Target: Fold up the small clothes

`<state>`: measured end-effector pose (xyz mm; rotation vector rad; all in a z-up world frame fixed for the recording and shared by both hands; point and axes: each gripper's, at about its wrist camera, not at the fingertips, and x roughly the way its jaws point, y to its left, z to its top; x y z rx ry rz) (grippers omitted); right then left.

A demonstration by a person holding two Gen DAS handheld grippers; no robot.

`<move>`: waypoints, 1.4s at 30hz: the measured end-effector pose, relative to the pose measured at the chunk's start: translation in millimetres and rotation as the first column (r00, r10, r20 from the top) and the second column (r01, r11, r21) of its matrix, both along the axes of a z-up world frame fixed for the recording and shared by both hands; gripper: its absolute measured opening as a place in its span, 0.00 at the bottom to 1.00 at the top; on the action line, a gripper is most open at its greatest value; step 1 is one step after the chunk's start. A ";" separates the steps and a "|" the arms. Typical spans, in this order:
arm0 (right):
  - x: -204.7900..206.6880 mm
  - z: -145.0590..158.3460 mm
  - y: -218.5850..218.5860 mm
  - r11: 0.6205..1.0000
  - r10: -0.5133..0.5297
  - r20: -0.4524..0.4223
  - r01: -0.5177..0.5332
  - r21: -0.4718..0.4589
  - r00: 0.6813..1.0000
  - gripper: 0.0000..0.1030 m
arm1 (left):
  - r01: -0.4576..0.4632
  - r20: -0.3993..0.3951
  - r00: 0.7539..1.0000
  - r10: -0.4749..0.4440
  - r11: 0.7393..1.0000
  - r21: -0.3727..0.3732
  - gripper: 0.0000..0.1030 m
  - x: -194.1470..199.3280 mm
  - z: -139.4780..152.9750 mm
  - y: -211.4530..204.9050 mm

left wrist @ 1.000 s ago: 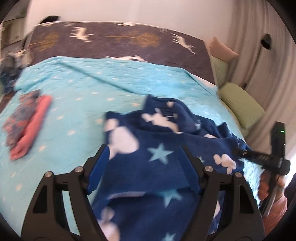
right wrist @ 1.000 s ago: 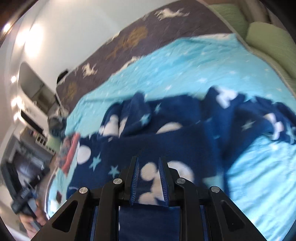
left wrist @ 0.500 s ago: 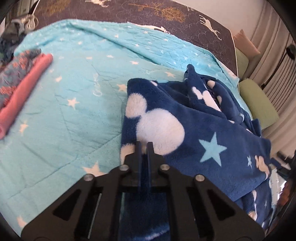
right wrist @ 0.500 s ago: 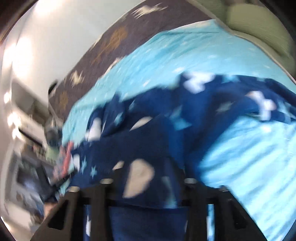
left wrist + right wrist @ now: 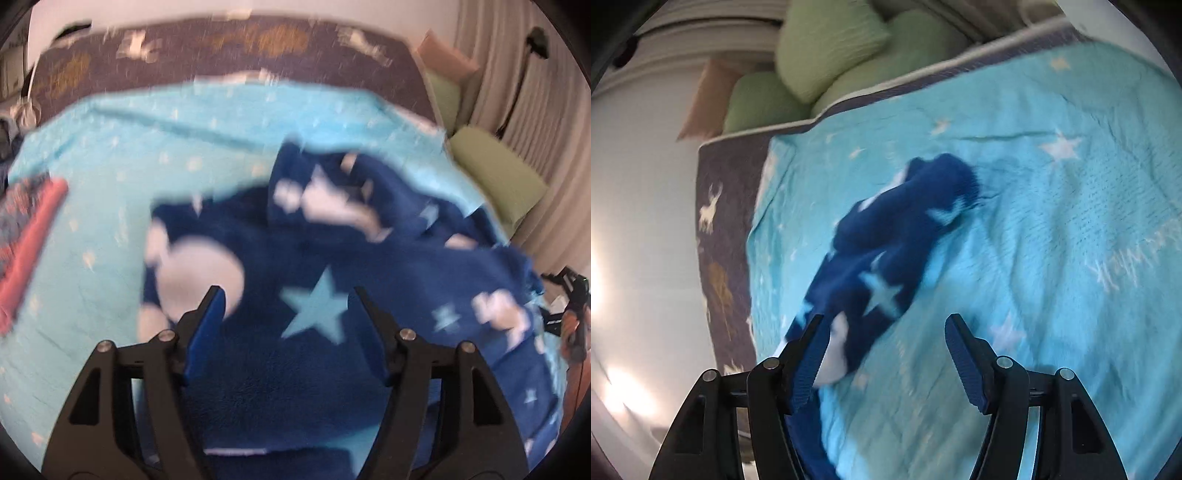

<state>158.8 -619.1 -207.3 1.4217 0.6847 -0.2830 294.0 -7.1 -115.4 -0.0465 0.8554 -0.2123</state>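
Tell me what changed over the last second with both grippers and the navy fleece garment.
Left gripper pinched the navy star-print fleece garment, then its jaws have just opened, letting go. Right gripper, earlier shut on the fleece, has also been opening and swung toward the garment's end. The garment stays on the turquoise star quilt.

Both views were pretty smeared; the navy fleece (image 5: 332, 258) ran under the left gripper (image 5: 288, 317) and off the bottom edge, prints just blobs.

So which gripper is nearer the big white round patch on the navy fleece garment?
Left. The left gripper hangs open right over the white patch; the right gripper, open too, is off at the garment's far end.
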 end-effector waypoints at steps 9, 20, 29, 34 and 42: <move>58.9 -1.7 -17.8 0.970 -0.021 -0.120 -0.009 -0.244 0.993 0.04 | -0.002 -0.014 1.000 0.002 1.000 0.002 0.70 -2.0 -22.8 3.2; 82.2 196.7 134.2 0.713 0.446 0.161 -0.241 -0.659 0.880 0.08 | -0.004 -0.011 1.000 0.004 1.000 -0.019 0.70 -2.7 -23.1 3.0; 39.8 183.8 407.2 0.117 0.901 -0.167 -0.594 -0.796 0.401 0.66 | -0.003 -0.004 1.000 0.002 0.990 -0.138 0.70 -8.8 -18.4 20.4; 0.2 165.4 390.1 0.079 0.882 -0.218 -0.587 -0.805 0.418 0.67 | 0.005 -0.024 1.000 -0.011 0.966 -0.259 0.70 -18.2 -7.2 31.8; -1.1 159.6 288.7 0.325 0.652 -0.233 -0.543 -0.774 0.721 0.69 | 0.200 -0.115 0.955 -0.274 0.877 -0.437 0.73 -20.2 13.7 -25.3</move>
